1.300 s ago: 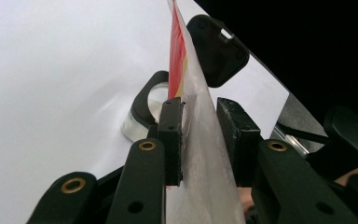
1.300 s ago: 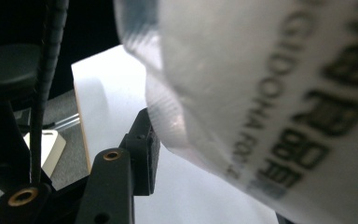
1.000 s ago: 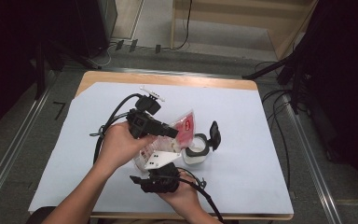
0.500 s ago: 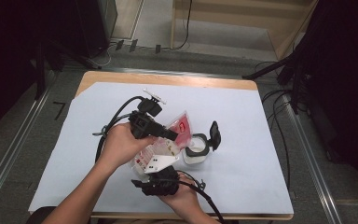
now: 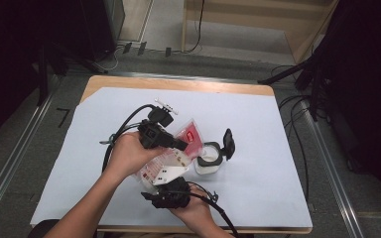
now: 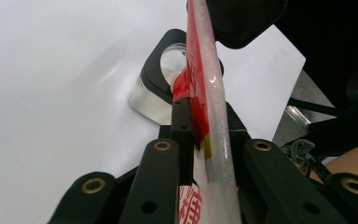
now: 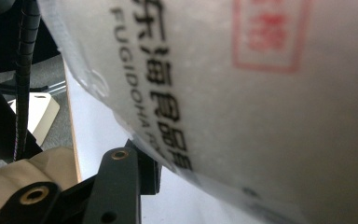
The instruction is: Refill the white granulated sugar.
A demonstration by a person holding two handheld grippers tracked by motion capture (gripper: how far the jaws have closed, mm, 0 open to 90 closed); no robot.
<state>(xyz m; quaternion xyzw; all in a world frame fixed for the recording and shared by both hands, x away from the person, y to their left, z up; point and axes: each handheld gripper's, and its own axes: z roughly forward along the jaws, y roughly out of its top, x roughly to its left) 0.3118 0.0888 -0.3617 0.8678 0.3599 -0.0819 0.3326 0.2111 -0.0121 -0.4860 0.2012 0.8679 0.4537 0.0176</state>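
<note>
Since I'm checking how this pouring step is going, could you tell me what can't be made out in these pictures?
- Contents of the open container: too small in the high view; in the left gripper view the bag and jaws cover it.
- Right gripper grip: its second jaw is hidden behind the bag in its own view.
- Bag's print: blurred and cut off by the edges in the right gripper view.

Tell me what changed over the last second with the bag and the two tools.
The left tool has just been closing its jaws and now pinches the top edge of the red-and-white bag. Both hands barely shifted. The right tool still holds the bag's lower end, and the open jar with its flipped-up black lid stays beside the bag on the white table cover.
</note>
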